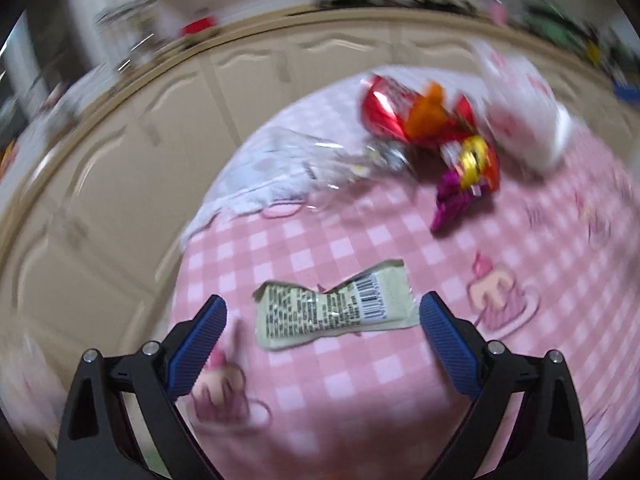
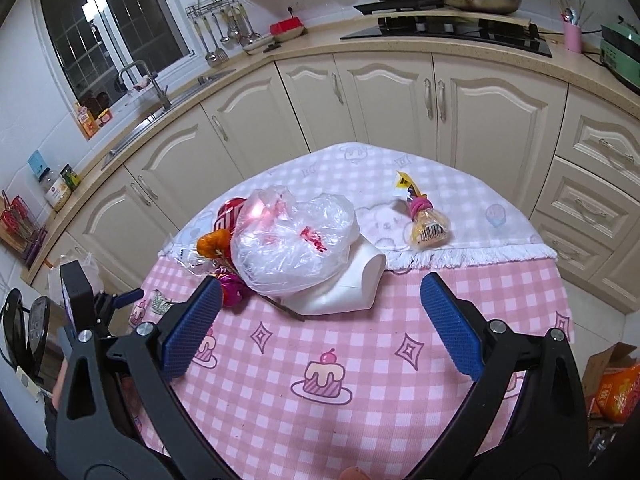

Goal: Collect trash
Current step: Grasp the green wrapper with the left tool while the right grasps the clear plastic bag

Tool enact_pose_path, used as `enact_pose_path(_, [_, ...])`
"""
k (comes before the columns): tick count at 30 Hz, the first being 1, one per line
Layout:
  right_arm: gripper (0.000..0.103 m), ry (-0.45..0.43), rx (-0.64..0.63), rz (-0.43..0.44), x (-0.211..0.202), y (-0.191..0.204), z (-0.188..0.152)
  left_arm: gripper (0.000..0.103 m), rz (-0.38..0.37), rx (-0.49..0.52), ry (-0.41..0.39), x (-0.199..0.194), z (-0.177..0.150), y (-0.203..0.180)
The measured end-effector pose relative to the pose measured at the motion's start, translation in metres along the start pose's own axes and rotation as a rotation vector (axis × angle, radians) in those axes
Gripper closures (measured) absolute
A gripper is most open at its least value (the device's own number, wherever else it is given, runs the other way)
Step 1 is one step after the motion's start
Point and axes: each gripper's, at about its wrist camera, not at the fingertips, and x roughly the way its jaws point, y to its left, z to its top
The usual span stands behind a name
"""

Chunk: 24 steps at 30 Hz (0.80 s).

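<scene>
1. Two grippers, both spread wide and empty: the left gripper [image 1: 322, 322] brackets a flat cream wrapper [image 1: 334, 309] on the pink checked tablecloth [image 1: 400, 400], seemingly lined up to pinch it.
2. Ahead of the right gripper [image 2: 320, 322], a clear plastic bag [image 2: 294, 240] caps the trash pile.

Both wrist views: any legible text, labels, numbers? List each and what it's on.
No text reads clearly in either view.
Cream wrapper between the open left claw fingers: barcode and dense print, too small and blurred.
Yellow packet on the white cloth: barcode, digits unreadable.
Red bag behind the clear plastic bag: large white letters, mostly hidden.
Orange box on the windowsill: label too small.
</scene>
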Motion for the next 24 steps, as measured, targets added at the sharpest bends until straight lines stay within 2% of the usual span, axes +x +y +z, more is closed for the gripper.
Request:
enact_pose_path(4, [0.006, 0.007, -0.004, 0.001, 0.005, 0.003, 0.000, 0.010, -0.098, 0.107, 0.010, 0.006, 0.007, 0.007])
enact_pose_path(5, [0.006, 0.011, -0.002, 0.003, 0.006, 0.003, 0.000, 0.024, -0.166, 0.107, 0.021, 0.007, 0.009, 0.009])
enact_pose_path(6, [0.006, 0.013, -0.002, 0.004, 0.007, 0.003, -0.001, 0.029, -0.196, 0.098, 0.028, 0.007, 0.011, 0.010])
enact_pose_path(8, [0.006, 0.015, -0.005, 0.002, 0.007, 0.004, -0.001, 0.031, -0.179, 0.111, 0.036, 0.007, 0.013, 0.005])
enact_pose_path(9, [0.006, 0.016, -0.004, 0.002, 0.007, 0.004, -0.002, 0.044, -0.198, 0.102, 0.048, 0.005, 0.013, 0.005])
enact_pose_path(10, [0.006, 0.016, -0.001, 0.001, 0.007, 0.002, -0.002, 0.060, -0.233, 0.084, 0.056, 0.004, 0.012, 0.005])
enact_pose_path(11, [0.006, 0.016, 0.001, -0.001, 0.006, 0.002, -0.002, 0.065, -0.240, 0.077, 0.059, 0.000, 0.011, 0.002])
enact_pose_path(12, [0.006, 0.016, 0.002, -0.003, 0.007, 0.002, -0.001, 0.076, -0.216, 0.097, 0.062, -0.004, 0.008, -0.004])
enact_pose_path(13, [0.006, 0.015, 0.004, -0.003, 0.007, 0.001, -0.001, 0.079, -0.205, 0.124, 0.064, -0.010, 0.006, -0.012])
enact_pose_path(16, [0.006, 0.015, 0.008, 0.000, 0.007, 0.000, -0.002, 0.079, -0.160, 0.178, 0.065, -0.019, 0.001, -0.030])
enact_pose_path(24, [0.006, 0.023, -0.028, -0.008, 0.020, 0.007, 0.001, 0.083, -0.164, 0.077, 0.041, -0.030, -0.008, -0.036])
